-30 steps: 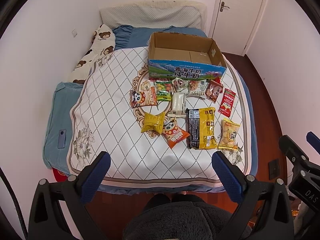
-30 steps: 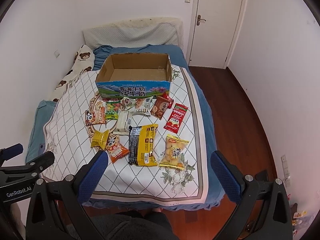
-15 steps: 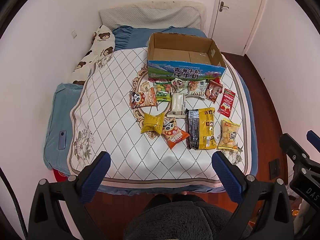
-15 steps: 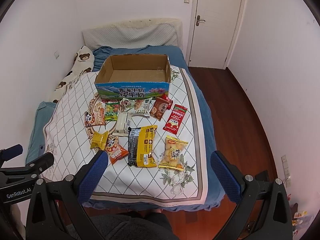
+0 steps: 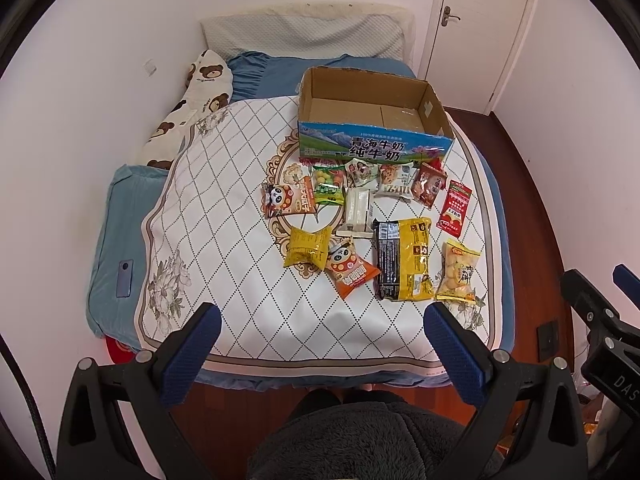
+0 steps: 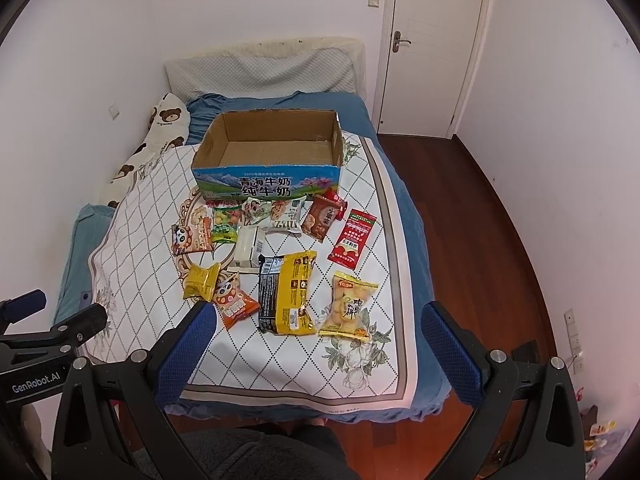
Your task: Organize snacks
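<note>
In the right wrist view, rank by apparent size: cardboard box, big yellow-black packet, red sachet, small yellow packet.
1. cardboard box
2. big yellow-black packet
3. red sachet and small yellow packet: these look alike in size, so no ranking between them.

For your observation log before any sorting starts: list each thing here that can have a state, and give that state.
Cardboard box: open-topped, upright, empty.
Door: shut.
Left gripper: jaws open, holding nothing.
Right gripper: jaws open, holding nothing.
Large yellow packet: lying flat on the quilt, outside the box.
</note>
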A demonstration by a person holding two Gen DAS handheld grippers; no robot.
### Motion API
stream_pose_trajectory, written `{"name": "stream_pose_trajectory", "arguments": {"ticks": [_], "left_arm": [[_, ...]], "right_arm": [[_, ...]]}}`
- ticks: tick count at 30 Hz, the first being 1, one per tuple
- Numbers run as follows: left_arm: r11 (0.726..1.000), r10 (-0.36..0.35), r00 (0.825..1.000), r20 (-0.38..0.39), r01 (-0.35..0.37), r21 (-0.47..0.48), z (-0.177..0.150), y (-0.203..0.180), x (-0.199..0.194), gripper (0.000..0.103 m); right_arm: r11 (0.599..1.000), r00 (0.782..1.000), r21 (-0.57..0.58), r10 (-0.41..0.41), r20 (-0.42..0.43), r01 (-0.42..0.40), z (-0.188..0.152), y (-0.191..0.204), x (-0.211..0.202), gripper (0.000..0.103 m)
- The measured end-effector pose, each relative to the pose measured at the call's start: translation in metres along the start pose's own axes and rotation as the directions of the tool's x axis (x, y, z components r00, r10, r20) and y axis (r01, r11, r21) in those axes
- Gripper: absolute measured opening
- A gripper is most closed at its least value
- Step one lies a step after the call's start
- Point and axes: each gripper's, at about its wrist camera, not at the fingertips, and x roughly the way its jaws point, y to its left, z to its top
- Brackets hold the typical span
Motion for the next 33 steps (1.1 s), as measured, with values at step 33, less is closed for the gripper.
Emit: {"name": "stream_pose_trajectory", "arguments": {"ticks": [33], "left_arm": [[0.991,-0.001,0.986,-0.169,-0.022,-0.134,0.02,0.032,0.112,0.103]], "right_arm": [[0.995,0.989,0.079,0.072,-0.128,-0.063,0.006,0.007,0.124,0.103]]}}
